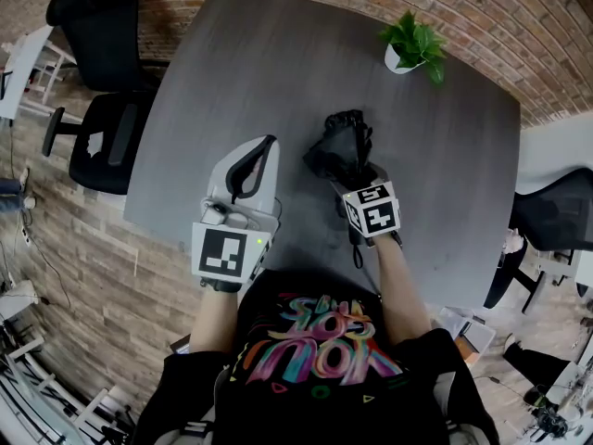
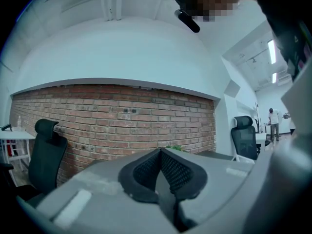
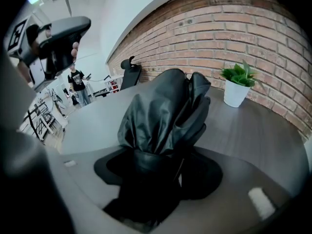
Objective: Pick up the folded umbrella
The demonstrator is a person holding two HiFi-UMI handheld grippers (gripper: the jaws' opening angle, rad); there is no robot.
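The folded umbrella [image 1: 343, 146] is a crumpled bundle of black fabric, held off the grey table [image 1: 278, 63] near its front middle. My right gripper [image 1: 358, 176] is shut on its lower end. In the right gripper view the umbrella [image 3: 163, 116] fills the space between the dark pads [image 3: 204, 174] and rises away from them, hiding the fingertips. My left gripper [image 1: 265, 148] hovers to the left of the umbrella and apart from it. Its jaws are shut with nothing in them. Their tips meet in the left gripper view, where my left gripper [image 2: 160, 153] points level toward the brick wall [image 2: 117, 121].
A small potted plant [image 1: 412, 44] in a white pot stands at the table's far right, seen also as the plant [image 3: 237, 84] beyond the umbrella. A black office chair [image 1: 102, 128] stands by the table's left edge, another chair [image 1: 551, 211] at the right. People stand in the distance.
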